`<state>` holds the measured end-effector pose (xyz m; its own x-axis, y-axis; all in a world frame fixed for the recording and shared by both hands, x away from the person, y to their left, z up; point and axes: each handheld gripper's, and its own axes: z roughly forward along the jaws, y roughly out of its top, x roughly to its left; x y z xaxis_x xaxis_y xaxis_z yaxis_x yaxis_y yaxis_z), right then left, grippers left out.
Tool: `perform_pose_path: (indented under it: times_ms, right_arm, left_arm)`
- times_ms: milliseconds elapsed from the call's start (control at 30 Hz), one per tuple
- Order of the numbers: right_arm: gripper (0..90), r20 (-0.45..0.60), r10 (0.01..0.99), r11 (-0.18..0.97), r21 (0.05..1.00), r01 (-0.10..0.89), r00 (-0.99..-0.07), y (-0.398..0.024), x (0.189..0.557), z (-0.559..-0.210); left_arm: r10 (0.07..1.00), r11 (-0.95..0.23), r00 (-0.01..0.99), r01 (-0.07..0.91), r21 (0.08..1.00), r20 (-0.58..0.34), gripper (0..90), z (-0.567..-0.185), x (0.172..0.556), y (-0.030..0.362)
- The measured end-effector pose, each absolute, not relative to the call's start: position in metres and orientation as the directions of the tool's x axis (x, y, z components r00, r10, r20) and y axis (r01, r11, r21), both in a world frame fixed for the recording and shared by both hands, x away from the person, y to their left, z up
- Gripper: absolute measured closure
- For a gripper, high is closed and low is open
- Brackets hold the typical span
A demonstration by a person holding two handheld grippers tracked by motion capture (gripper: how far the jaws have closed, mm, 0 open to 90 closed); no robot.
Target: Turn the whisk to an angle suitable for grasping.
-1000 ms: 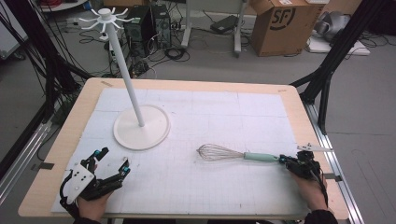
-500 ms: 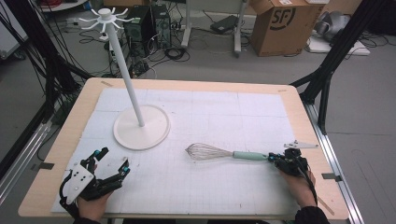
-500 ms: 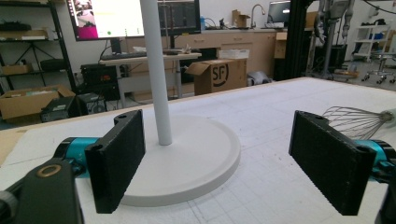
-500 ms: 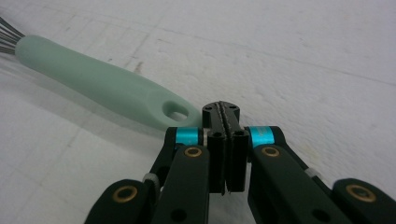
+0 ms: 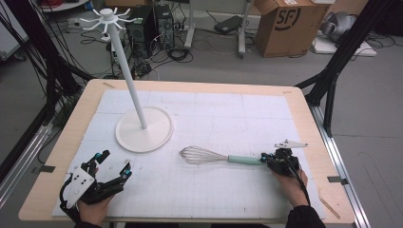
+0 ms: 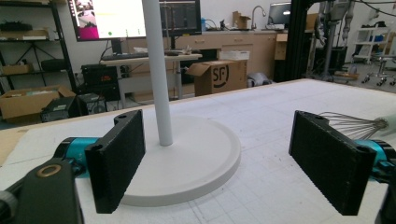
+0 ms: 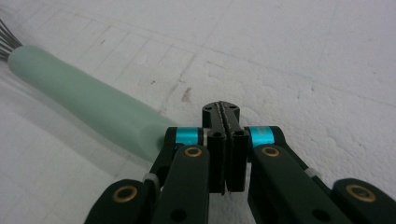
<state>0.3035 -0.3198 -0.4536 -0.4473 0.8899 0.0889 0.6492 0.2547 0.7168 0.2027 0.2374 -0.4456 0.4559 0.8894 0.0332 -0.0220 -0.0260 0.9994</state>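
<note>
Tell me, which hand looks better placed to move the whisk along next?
The right. Its tongs are shut and sit against the end of the whisk's green handle. The left tongs rest open near the table's front left edge, apart from the whisk, nearer the white stand.

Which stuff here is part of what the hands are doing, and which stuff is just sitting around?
Part of the job:
- whisk, pushed at its green handle end
- right gripper, jaws shut
- white hook stand
- left gripper, open

Just lying about:
- cardboard box on the floor
- computer tower
</note>
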Motion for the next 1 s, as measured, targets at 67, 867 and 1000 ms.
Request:
perform_pose_path:
  times_ms: [67, 867, 1000]
  right_arm:
    - [89.7, 0.089, 0.895, 0.246, 0.717, 0.653, -0.436, -0.319, 0.303, -0.454]
    - [89.7, 0.116, 0.918, 0.190, 0.711, 0.678, -0.379, -0.328, 0.285, -0.453]
    - [89.7, 0.108, 0.920, 0.195, 0.709, 0.678, -0.377, -0.315, 0.285, -0.453]
  left_arm:
    - [0.889, -0.026, 0.457, -0.022, 0.999, 0.033, 19.0, -0.445, 0.202, 0.238]
    - [0.889, -0.025, 0.456, -0.024, 0.999, 0.033, 19.2, -0.445, 0.203, 0.236]
    - [0.888, -0.027, 0.459, -0.026, 0.999, 0.036, 19.3, -0.445, 0.202, 0.236]
